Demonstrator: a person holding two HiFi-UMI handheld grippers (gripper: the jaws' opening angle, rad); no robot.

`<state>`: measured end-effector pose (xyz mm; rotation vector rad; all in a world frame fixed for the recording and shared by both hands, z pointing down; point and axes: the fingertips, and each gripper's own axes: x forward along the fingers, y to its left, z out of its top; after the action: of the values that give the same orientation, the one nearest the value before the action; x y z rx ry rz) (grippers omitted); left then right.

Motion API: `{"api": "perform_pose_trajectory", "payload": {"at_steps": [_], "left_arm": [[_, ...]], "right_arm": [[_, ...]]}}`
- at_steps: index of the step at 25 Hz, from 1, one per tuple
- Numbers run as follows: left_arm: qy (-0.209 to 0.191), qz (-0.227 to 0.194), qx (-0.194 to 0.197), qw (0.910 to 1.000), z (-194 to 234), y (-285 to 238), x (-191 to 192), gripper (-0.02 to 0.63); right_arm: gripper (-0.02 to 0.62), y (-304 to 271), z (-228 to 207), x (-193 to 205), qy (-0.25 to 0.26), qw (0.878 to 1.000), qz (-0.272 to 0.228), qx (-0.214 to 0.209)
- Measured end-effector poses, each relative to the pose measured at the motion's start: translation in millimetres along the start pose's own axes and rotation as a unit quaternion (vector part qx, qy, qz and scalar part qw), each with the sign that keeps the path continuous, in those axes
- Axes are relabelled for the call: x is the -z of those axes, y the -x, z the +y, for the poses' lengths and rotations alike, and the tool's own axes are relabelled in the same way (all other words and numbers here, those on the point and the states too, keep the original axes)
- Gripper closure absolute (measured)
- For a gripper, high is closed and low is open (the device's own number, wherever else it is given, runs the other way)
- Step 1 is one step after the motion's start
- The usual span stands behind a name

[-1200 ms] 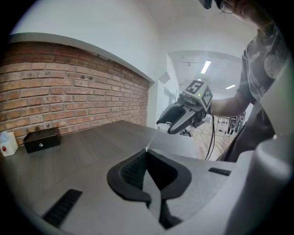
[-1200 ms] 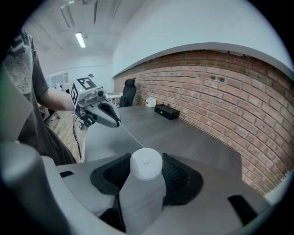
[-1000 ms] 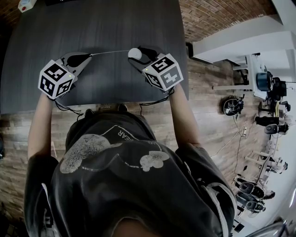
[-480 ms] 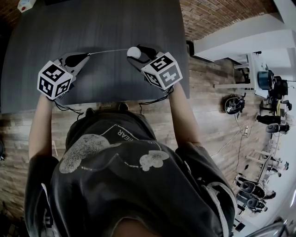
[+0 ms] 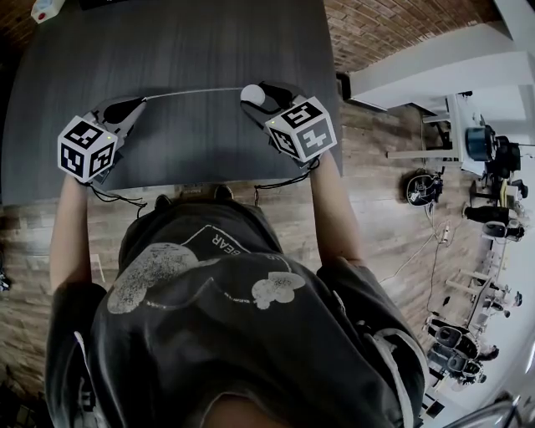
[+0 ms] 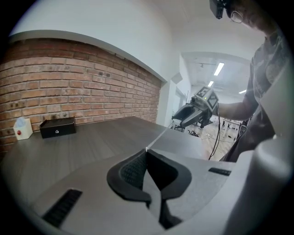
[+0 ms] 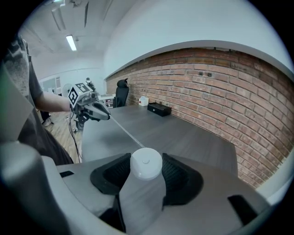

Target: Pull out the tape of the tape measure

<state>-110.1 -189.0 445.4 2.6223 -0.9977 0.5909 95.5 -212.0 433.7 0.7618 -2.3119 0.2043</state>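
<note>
A small round white tape measure (image 5: 252,94) (image 7: 146,163) is clamped between the pads of my right gripper (image 5: 258,93) (image 7: 146,170) above the dark table's right part. Its thin pale tape (image 5: 192,91) (image 7: 123,131) (image 6: 161,136) runs out taut to the left. My left gripper (image 5: 134,106) (image 6: 146,165) is shut on the tape's end, over the table's left part. In each gripper view the other gripper shows at the far end of the tape.
The dark grey table (image 5: 167,42) stands against a brick wall (image 7: 220,96). A black box (image 6: 57,127) (image 7: 159,109) and a small white item (image 6: 22,128) (image 5: 47,8) sit at its far edge. The person's torso fills the lower head view; chairs and cables lie on the wood floor (image 5: 401,209) to the right.
The two grippers have moved apart: the left one went further left, the right one slightly right. The stretch of tape between them has grown longer.
</note>
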Motion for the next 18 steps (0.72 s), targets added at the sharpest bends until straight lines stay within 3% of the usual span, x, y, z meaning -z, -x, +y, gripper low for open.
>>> {"api": "perform_pose_trajectory", "payload": {"at_steps": [9,18], "left_arm": [[0.007,-0.008,-0.009,0.9999,0,1,-1,0.597],[0.024,-0.017,-0.047,0.9985,23,8,1,0.597]], "right_arm": [[0.36,-1,1,1,0.001,1.0,0.0,0.003],[0.36,1,-16,7,-0.01,1.0,0.006,0.025]]}}
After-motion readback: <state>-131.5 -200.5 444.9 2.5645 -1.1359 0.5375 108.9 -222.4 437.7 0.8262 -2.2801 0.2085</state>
